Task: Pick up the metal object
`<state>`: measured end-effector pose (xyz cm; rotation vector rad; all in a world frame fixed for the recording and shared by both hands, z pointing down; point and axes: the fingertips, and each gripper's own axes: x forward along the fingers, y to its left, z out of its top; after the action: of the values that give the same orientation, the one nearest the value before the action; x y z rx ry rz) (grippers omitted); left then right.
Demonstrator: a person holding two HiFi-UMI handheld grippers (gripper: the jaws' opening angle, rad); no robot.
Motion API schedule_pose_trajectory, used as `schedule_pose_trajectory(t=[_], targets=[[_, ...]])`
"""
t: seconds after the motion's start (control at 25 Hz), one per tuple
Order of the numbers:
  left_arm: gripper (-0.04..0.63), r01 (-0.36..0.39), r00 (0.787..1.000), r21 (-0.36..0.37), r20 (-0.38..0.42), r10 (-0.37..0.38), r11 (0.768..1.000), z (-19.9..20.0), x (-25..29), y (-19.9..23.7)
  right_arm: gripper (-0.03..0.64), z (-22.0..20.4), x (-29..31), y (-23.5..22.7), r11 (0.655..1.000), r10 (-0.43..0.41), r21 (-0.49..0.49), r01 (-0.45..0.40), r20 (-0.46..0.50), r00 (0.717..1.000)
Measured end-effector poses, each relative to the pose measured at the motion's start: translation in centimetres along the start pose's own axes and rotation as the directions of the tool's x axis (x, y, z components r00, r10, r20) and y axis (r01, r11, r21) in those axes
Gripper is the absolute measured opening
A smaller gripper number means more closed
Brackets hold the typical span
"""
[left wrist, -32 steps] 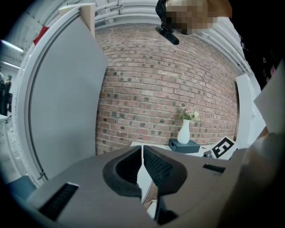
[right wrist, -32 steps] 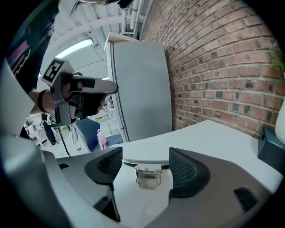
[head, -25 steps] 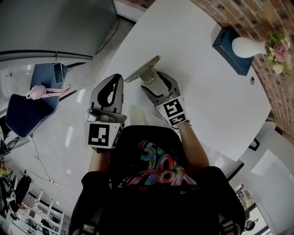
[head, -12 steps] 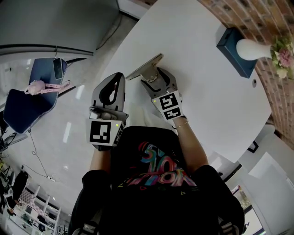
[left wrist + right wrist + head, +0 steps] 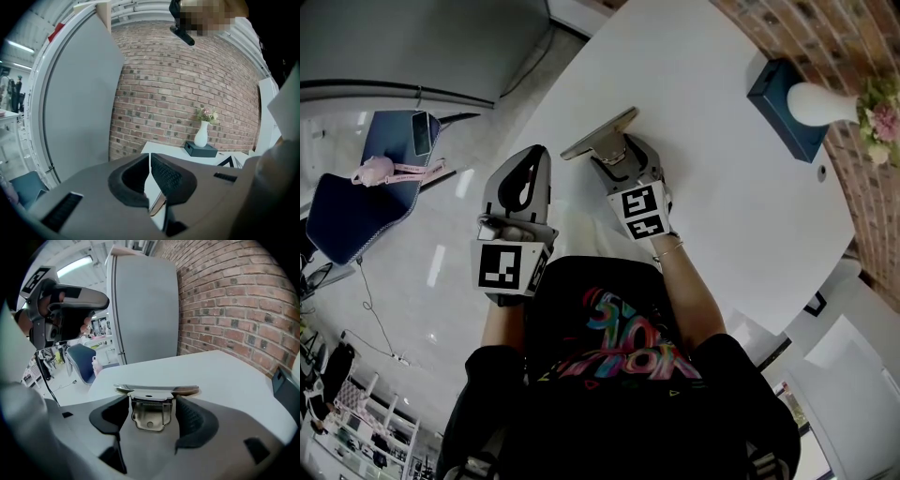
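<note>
Over near edge of white round table (image 5: pixel 722 122): right gripper (image 5: pixel 151 409) jaws closed on shiny metal clip with flat bar (image 5: pixel 157 390), holding its narrow body. Left gripper (image 5: pixel 149 165) jaws almost together, empty. Risk, I judge: smooth metal slips or swivels if grip is light.

Cool, even indoor light. In the head view the round white table (image 5: pixel 741 187) is bright, nearly washed out, and the glossy pale floor (image 5: pixel 441 272) carries soft reflected patches. A ceiling strip lamp (image 5: pixel 77 266) glows. The flat shiny metal piece (image 5: pixel 154 391) glints. Both gripper views bow the red brick wall (image 5: pixel 187 93) and have black corners.
</note>
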<state>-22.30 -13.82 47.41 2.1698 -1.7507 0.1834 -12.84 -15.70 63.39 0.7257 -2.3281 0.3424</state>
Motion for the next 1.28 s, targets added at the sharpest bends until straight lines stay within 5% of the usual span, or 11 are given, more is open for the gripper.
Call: schedule_pose_trajectory(t=[0.4,1.28], targets=[[0.032,-0.059,0.998,-0.012,-0.019,0.059,0.998,0.2,-1.1,0.5,0.284,-0.1,-0.4,0.0,1.0,-0.007,-0.005,0.007,-0.004,1.0],[0.032,-0.018,0.999,0.036,0.052,0.016,0.999,4.1,-2.6,-1.2,0.276,3.9,-5.7,-0.7,0.999,-0.039,0.017,0.038,0.1,0.994]])
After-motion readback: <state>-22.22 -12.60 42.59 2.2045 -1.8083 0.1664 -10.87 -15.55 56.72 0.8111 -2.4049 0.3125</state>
